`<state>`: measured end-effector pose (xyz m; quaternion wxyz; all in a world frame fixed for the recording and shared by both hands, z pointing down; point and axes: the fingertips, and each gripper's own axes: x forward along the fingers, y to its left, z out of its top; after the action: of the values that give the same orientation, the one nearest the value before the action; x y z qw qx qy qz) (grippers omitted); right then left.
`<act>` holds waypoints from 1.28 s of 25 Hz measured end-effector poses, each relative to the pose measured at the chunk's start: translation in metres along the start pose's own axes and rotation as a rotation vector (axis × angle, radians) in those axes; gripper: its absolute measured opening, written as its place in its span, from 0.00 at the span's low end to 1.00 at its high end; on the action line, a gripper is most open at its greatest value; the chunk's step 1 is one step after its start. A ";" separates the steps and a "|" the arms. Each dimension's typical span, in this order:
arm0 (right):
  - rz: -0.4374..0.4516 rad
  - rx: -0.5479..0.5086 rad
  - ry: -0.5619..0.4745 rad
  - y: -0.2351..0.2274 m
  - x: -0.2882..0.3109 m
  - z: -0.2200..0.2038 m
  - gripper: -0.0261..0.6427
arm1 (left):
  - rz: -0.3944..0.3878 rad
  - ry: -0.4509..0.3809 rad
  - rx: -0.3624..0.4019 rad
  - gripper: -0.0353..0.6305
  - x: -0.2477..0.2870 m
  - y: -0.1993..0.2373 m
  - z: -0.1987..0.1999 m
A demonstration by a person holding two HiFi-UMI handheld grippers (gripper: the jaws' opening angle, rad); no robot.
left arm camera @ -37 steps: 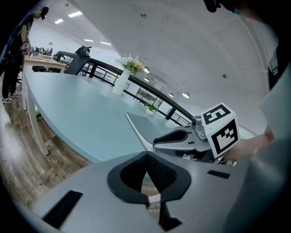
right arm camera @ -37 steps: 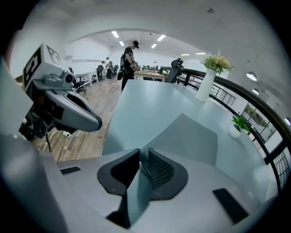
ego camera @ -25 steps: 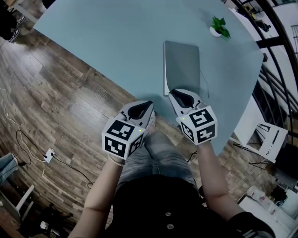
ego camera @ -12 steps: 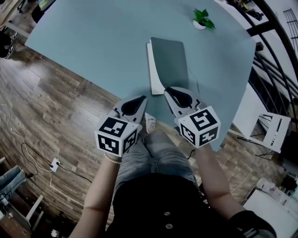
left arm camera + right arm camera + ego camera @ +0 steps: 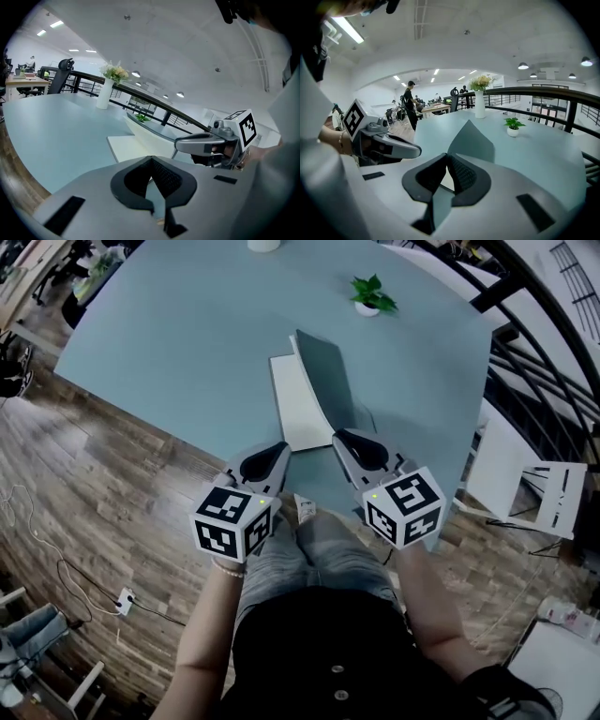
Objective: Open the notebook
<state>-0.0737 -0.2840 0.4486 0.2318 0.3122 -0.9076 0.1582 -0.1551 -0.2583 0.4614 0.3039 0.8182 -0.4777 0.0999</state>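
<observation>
The notebook lies on the pale blue table (image 5: 178,343), its grey cover (image 5: 322,379) lifted steeply. A white page (image 5: 298,401) shows to the cover's left. My right gripper (image 5: 341,438) is shut on the cover's near corner. Its jaws have just been closing with the cover between them. In the right gripper view the cover (image 5: 471,137) rises from the right gripper (image 5: 447,156). My left gripper (image 5: 279,450) is shut and holds nothing, just short of the page's near corner. The left gripper view looks over the left gripper (image 5: 151,161) at the page (image 5: 125,146) beyond.
A small potted plant (image 5: 371,293) stands on the table beyond the notebook, and a white vase with flowers (image 5: 480,102) further back. A dark railing (image 5: 525,343) runs along the table's right side. A white stool (image 5: 539,498) stands at the right on the wood floor.
The cover has swung up from flat on the notebook to steeply raised, baring the white page. Both grippers have risen; the right one carries the cover's corner.
</observation>
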 end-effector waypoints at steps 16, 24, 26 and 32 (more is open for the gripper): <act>-0.104 0.051 -0.070 -0.052 -0.054 0.004 0.08 | -0.031 0.019 0.093 0.08 0.019 -0.047 0.023; -0.145 0.096 -0.079 -0.083 -0.071 -0.004 0.08 | -0.041 0.020 0.119 0.08 0.040 -0.065 0.036; -0.152 0.106 -0.081 -0.090 -0.074 -0.006 0.08 | -0.042 0.023 0.126 0.08 0.046 -0.068 0.039; -0.175 0.141 -0.066 -0.112 -0.079 -0.016 0.08 | -0.040 0.049 0.133 0.08 0.063 -0.071 0.037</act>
<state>0.0582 -0.3226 0.4375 0.1924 0.4106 -0.8707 0.1905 -0.0667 -0.2999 0.4315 0.2625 0.8433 -0.4461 0.1451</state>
